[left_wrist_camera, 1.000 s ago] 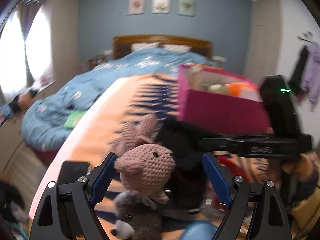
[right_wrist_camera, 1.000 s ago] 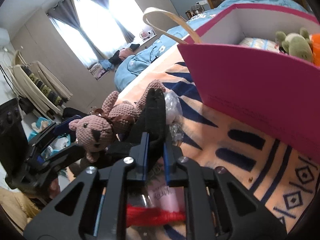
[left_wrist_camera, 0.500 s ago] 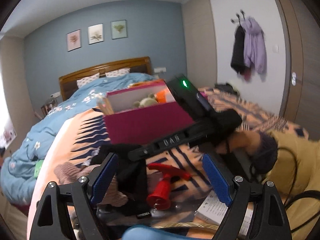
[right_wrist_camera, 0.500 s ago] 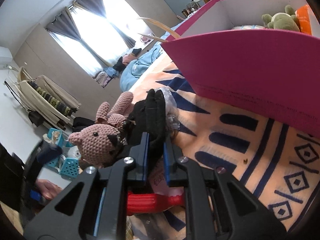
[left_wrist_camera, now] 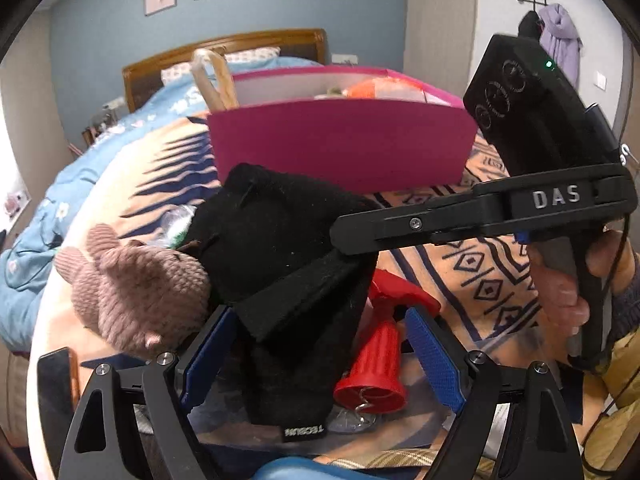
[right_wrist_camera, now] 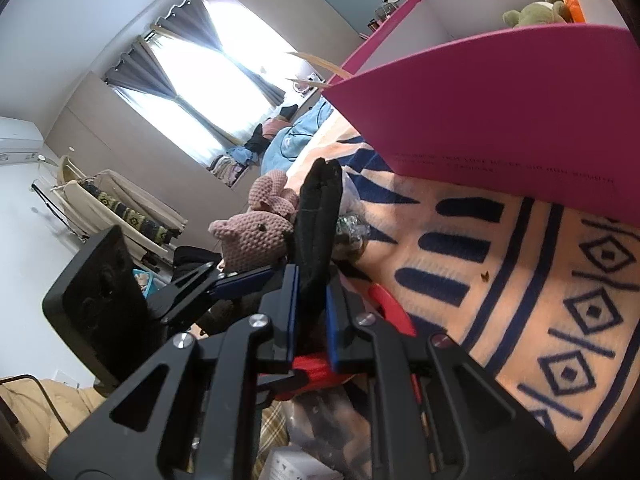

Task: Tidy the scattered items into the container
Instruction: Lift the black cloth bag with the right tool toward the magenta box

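With the right gripper clamped on the black glove and the left gripper held apart, snagging of the crocheted toy at nine o'clock is judged possible.

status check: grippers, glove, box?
Right gripper shut on black glove. Left gripper open, under it. Pink box ahead, short of it. Path clear.

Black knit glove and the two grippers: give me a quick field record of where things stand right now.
right gripper: shut on black knit glove
left gripper: open, blue pads either side of the glove's cuff
magenta cardboard box: behind the glove, open top, green plush toy inside
pink crocheted bear: on the patterned blanket beside the glove
red plastic horn: lying under the glove
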A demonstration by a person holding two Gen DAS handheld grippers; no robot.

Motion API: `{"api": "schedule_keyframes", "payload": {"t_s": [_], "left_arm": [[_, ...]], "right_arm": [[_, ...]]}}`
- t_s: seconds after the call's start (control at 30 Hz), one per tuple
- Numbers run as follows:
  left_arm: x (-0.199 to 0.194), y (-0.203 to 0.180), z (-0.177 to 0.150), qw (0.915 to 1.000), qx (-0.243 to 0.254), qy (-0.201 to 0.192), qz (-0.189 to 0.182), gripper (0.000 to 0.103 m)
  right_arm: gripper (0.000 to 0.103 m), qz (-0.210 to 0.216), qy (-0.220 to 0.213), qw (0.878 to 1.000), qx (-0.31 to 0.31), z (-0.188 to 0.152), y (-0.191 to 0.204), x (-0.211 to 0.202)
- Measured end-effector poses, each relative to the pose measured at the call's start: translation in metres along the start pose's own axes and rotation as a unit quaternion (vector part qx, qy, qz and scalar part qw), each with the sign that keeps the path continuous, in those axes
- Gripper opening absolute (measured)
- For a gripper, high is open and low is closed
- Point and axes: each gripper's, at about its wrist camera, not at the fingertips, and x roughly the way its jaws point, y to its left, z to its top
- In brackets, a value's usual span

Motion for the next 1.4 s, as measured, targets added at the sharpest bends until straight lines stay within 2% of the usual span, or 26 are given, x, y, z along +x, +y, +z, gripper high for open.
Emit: {"api": "schedule_keyframes", "payload": {"t_s": [0.27,0.3,0.33,0.4,0.43,0.57,0.8,1.0,1.03,1.07,1.13,1.27,1.4], "left_arm": [[0.009,0.012,-0.002,0.9997,-0.016,0.016,-0.004,0.047],[0.009,0.013,-0.004,0.9997,-0.015,0.016,-0.006,0.038],[0.009,0.013,-0.004,0.9997,-0.013,0.016,-0.010,0.030],[0.009,0.012,-0.005,0.9997,-0.007,0.017,-0.015,0.021],[0.009,0.011,-0.005,0.9997,-0.004,0.017,-0.017,0.021],[0.005,0.007,-0.004,0.9992,0.000,0.012,-0.037,0.019],[-0.002,0.003,-0.003,0.9986,-0.008,0.005,-0.051,0.018],[-0.003,0.004,-0.002,0.9985,0.000,0.000,-0.055,0.019],[-0.003,0.004,-0.002,0.9985,0.003,0.001,-0.055,0.019],[-0.003,0.004,-0.002,0.9986,0.003,0.002,-0.054,0.019],[-0.003,0.004,-0.002,0.9987,0.004,0.004,-0.051,0.019],[-0.005,0.004,-0.001,0.9990,0.004,-0.001,-0.044,0.019],[-0.009,0.004,0.005,0.9994,0.004,-0.005,-0.033,0.019]], "right_arm": [[0.015,0.014,0.007,1.000,0.008,-0.005,0.001,-0.007],[0.015,0.014,0.008,1.000,0.008,-0.006,0.001,-0.007],[0.020,0.012,0.010,1.000,0.007,-0.006,0.001,-0.008],[0.025,0.008,0.008,1.000,0.012,-0.003,-0.004,-0.011],[0.028,0.006,0.005,1.000,0.017,-0.001,-0.006,-0.012],[0.054,0.012,0.010,0.999,0.035,0.005,-0.017,-0.008],[0.055,0.033,0.020,0.997,0.062,0.010,-0.029,0.004],[0.055,0.039,0.030,0.997,0.061,0.018,-0.027,0.013],[0.052,0.037,0.032,0.997,0.058,0.019,-0.026,0.014],[0.035,0.035,0.033,0.998,0.050,0.019,-0.024,0.015],[0.016,0.032,0.033,0.998,0.037,0.017,-0.019,0.014],[0.011,0.021,0.024,0.999,0.018,0.014,-0.012,0.006],[0.010,0.018,0.011,1.000,0.011,0.012,-0.009,-0.007]]}}
